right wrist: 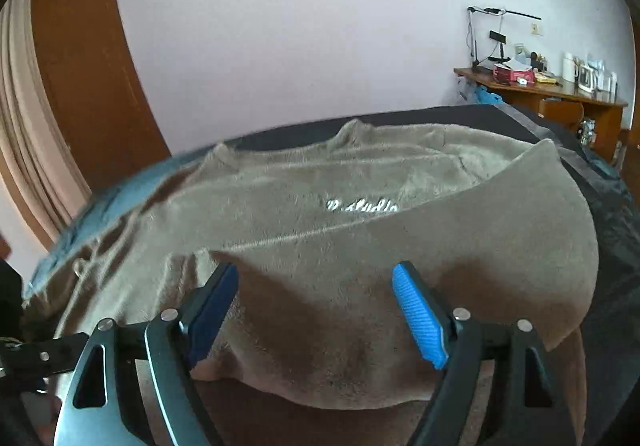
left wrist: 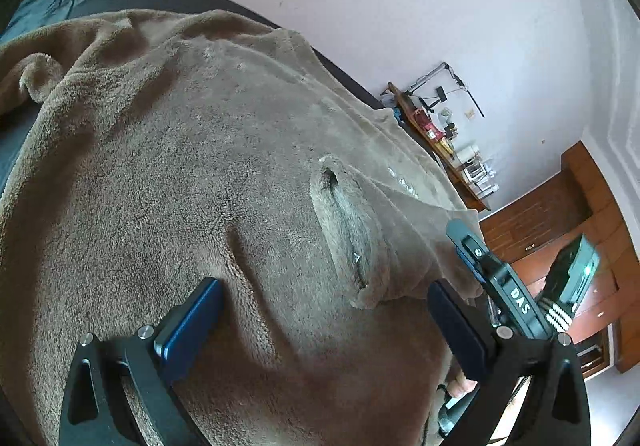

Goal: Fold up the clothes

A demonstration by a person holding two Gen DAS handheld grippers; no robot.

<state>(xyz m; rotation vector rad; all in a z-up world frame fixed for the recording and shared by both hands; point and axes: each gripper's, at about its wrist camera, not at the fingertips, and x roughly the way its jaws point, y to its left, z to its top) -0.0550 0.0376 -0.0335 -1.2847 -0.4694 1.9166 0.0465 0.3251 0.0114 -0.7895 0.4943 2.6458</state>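
Observation:
A brown fleece garment (left wrist: 192,173) lies spread on a bed with a dark cover; it also fills the right wrist view (right wrist: 360,246), with white lettering (right wrist: 362,206) on it and one flap folded over the front part. My left gripper (left wrist: 324,310) is open, its blue pads close over the fleece beside a pocket slit (left wrist: 344,221). My right gripper (right wrist: 316,298) is open just above the folded flap, holding nothing. The right gripper also shows in the left wrist view (left wrist: 504,286) at the garment's right edge.
The dark bed cover (right wrist: 460,113) and a teal sheet (right wrist: 100,201) show around the garment. A wooden desk (right wrist: 560,97) with clutter stands by the pale wall. A wooden door (right wrist: 80,77) and a curtain (right wrist: 20,117) are at the left.

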